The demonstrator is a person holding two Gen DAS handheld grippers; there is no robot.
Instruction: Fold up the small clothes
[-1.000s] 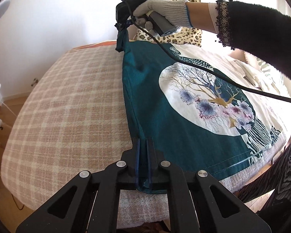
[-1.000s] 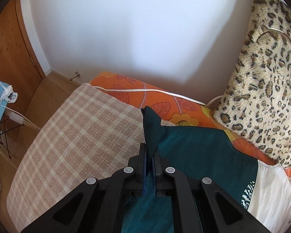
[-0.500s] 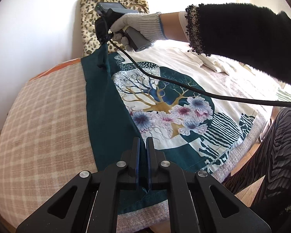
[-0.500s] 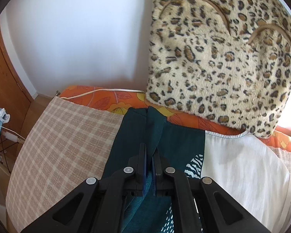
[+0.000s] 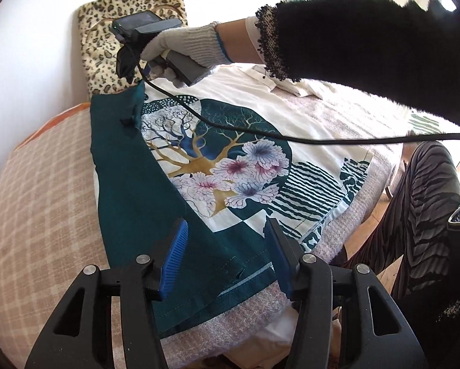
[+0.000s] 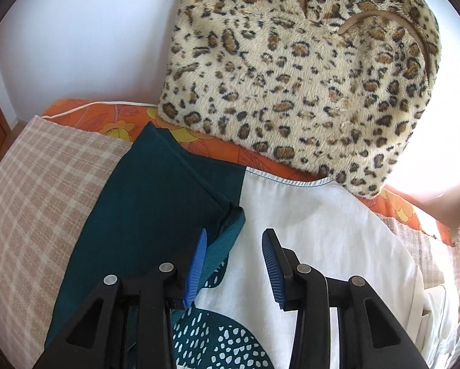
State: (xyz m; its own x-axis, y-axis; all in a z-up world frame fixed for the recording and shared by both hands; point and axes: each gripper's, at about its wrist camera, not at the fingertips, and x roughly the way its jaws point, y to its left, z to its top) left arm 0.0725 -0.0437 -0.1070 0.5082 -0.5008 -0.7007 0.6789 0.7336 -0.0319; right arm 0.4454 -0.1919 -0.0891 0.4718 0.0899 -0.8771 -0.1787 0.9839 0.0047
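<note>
A white and teal garment (image 5: 230, 160) with a tree-and-flower print lies flat on the bed. Its teal left side (image 5: 128, 166) is folded over the front. My left gripper (image 5: 225, 246) is open just above the folded teal hem at the near edge. My right gripper (image 6: 234, 258) is open over the far end of the garment (image 6: 306, 230), beside the folded teal corner (image 6: 230, 218). In the left wrist view the right gripper (image 5: 128, 61) hangs above that corner, held by a gloved hand.
A beige checked blanket (image 5: 39, 203) covers the bed to the left. A leopard-print cushion (image 6: 306, 70) stands against the white wall at the head. An orange floral sheet (image 6: 107, 117) shows under it. More white clothes (image 5: 291, 83) lie beyond. The person's striped legs (image 5: 420, 203) are at the right.
Both grippers carried the teal edge rightward over the garment, then opened and let it go. The folded flap now lies flat on the print.
</note>
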